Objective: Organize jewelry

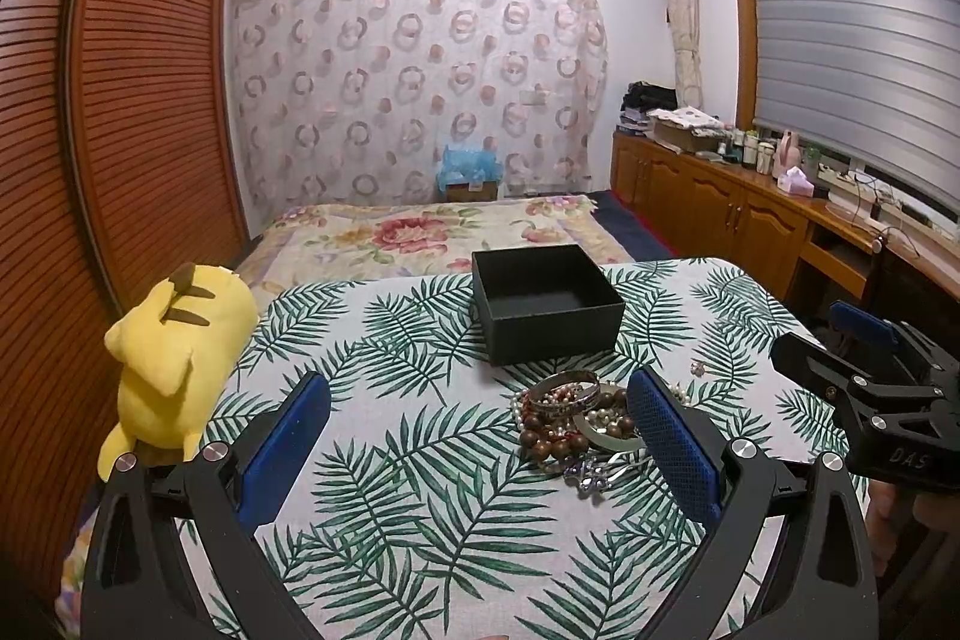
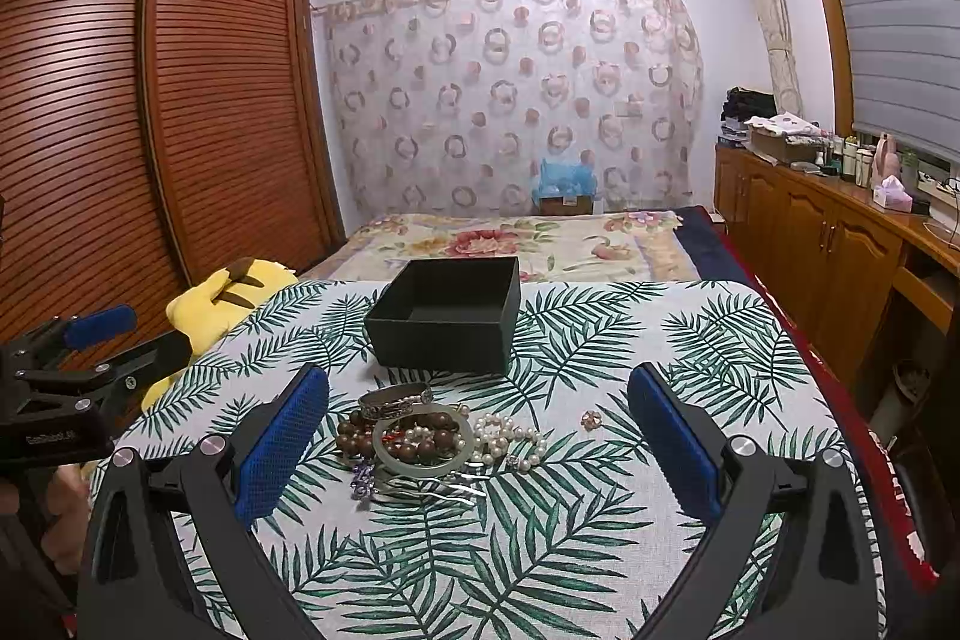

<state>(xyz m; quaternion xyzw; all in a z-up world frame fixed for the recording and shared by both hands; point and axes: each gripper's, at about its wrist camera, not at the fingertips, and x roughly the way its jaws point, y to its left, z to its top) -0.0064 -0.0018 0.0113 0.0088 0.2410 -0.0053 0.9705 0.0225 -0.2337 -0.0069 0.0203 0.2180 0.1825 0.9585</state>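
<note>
I found my left gripper [image 1: 480, 436] with its fingers [image 1: 288, 445] spread wide and holding nothing; my right gripper [image 2: 480, 436] was likewise released and unloaded; both hung above the leaf-print desk [image 2: 600, 550]. The jewelry pile [image 2: 420, 439] lay on the cloth just in front of the open black box [image 2: 447, 313]: wooden beads, a pearl strand [image 2: 510, 439], a silver bangle [image 1: 564, 391], a jade-coloured bangle [image 2: 393, 457]; a small ring [image 2: 591, 419] lay apart to the right. A yellow plush [image 1: 174, 352] rested at the desk's left edge.

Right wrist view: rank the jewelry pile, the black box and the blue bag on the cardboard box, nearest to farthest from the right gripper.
From the right gripper:
1. Jewelry pile, between the fingers, toward the left one.
2. Black box, behind the pile.
3. Blue bag, beyond the bed.
</note>
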